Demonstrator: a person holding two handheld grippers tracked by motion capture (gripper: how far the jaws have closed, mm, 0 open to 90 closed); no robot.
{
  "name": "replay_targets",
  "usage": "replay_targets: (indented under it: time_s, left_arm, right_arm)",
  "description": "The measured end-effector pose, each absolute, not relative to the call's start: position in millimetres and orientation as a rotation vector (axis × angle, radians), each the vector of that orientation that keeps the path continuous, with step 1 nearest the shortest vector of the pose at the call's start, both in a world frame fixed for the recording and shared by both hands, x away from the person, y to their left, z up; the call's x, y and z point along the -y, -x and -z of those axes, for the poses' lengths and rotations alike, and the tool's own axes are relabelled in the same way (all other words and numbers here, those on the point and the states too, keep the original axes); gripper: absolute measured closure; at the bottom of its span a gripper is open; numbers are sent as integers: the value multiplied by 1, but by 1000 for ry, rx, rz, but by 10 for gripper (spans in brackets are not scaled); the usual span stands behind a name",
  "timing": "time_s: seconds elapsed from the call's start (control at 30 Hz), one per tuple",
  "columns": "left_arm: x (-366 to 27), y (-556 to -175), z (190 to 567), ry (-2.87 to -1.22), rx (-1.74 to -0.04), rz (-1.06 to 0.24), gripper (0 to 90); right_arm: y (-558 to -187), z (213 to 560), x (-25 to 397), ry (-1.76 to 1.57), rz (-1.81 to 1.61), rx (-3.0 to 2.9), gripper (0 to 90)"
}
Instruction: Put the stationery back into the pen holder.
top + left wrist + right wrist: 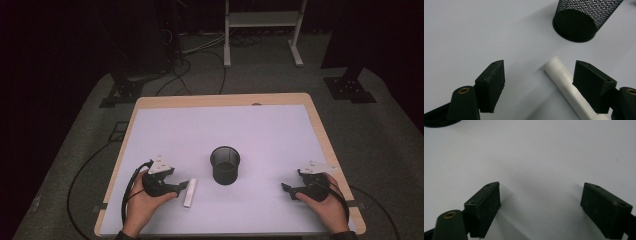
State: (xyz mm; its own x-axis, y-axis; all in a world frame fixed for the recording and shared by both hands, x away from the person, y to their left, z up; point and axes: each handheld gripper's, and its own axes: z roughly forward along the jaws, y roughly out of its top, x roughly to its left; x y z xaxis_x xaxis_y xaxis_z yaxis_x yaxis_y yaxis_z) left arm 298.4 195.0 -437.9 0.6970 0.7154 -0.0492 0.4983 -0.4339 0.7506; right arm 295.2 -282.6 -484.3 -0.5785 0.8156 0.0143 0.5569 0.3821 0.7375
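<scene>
Lying flat on the bench (280, 125), the white tube (190, 193) sits near-left of the black mesh cup (225, 165). Left tool (183, 187) spread wide, released, one jaw beside the tube. Right tool (285, 190) released, well apart at near right.

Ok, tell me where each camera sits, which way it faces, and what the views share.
High view: above the person's side, facing forward and down on the table; both hands with left gripper and right gripper.
Left gripper view: on the left gripper, along its open jaws at the white tube and mesh cup.
Right gripper view: on the right gripper, open over bare table.
Shared: tube, cup.
</scene>
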Motion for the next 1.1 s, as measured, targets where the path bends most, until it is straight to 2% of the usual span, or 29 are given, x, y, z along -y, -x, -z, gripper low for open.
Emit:
replay_targets:
  time_s: [0.73, 1.1]
  left_arm:
    - [-163, -308, 454, -2176, -941, -309, 334]
    - [-155, -312, 462, -2211, -973, -291, 459]
  right_arm:
    - [-295, 484, 283, -1197, -1021, -2296, 148]
    - [-295, 484, 283, -1197, -1021, -2296, 148]
